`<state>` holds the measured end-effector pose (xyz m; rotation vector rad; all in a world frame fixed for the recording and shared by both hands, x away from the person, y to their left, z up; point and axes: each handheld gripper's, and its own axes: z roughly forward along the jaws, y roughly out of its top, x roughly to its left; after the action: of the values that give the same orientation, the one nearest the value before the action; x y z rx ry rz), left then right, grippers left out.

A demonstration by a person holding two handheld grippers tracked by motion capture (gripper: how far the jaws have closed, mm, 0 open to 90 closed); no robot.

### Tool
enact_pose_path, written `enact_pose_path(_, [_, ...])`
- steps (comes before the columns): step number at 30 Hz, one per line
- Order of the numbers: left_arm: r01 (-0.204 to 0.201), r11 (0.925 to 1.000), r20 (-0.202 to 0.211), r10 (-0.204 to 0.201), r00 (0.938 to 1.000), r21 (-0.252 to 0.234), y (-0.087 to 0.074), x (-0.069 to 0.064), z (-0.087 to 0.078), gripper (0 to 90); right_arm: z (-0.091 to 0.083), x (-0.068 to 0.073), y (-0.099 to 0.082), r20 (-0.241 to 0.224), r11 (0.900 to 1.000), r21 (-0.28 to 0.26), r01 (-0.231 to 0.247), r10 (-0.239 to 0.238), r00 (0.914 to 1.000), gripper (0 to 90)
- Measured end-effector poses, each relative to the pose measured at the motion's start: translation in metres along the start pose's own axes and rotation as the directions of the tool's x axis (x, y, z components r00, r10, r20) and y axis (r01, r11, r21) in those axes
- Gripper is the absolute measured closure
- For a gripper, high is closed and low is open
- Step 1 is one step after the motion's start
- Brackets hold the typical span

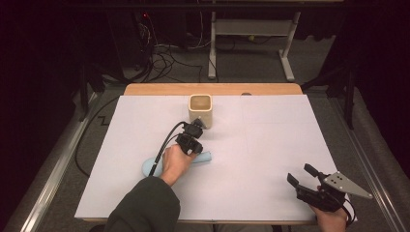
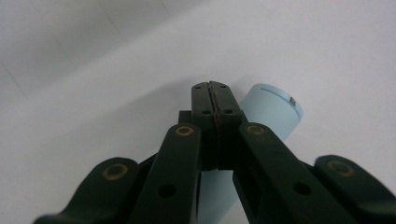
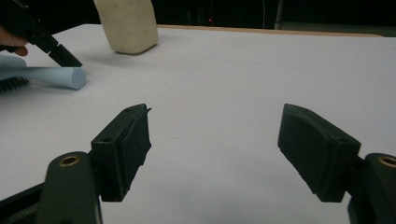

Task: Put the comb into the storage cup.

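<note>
A light blue brush (image 1: 204,157) lies on the white table cover, its round handle end (image 2: 273,109) pointing right and its dark bristles (image 3: 10,85) toward the person. My left gripper (image 1: 191,149) hovers over the handle, its jaws pressed together (image 2: 215,91) with nothing between them. Seen from the right gripper view, the left gripper's tip (image 3: 65,58) sits just behind the handle (image 3: 60,75); I cannot tell whether they touch. My right gripper (image 1: 300,173) rests near the table's front right corner, open (image 3: 215,135) and holding nothing.
A cream square cup (image 1: 200,110) stands upright at the back centre, just beyond the left gripper, and appears at the top left in the right gripper view (image 3: 128,25). The white cover (image 1: 270,145) spans the table. A cable trails left from the left gripper.
</note>
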<state>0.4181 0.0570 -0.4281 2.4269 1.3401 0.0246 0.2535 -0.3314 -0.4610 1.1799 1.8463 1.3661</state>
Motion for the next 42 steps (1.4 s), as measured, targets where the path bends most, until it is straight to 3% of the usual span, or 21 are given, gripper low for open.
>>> enact_pose_path(5, [-0.027,0.9996,-0.007,0.027,0.9996,0.009,-0.003,-0.006,0.001,89.5,0.000,0.000,0.000,0.001,1.0000,-0.001,0.001,-0.001,1.0000,25.7])
enact_pose_path(11, [-0.098,0.9950,-0.029,0.098,0.9948,0.021,-0.011,-0.020,-0.002,89.5,-0.001,0.000,0.000,0.005,1.0000,-0.006,-0.003,0.003,1.0000,25.6])
enact_pose_path(15, [-0.116,0.9931,-0.014,0.116,0.9931,0.017,-0.018,-0.027,-0.002,89.5,-0.001,0.000,0.000,0.003,1.0000,-0.008,-0.001,0.001,1.0000,25.7])
enact_pose_path(24, [-0.128,0.9918,0.021,0.128,0.9916,-0.001,-0.032,-0.032,-0.003,89.5,-0.002,0.000,0.000,0.002,1.0000,-0.006,-0.001,0.001,1.0000,25.7])
enact_pose_path(42, [-0.137,0.9904,0.047,0.138,0.9893,-0.021,-0.045,-0.035,-0.009,89.6,-0.002,0.000,0.000,0.003,1.0000,-0.006,-0.002,0.002,1.0000,25.7])
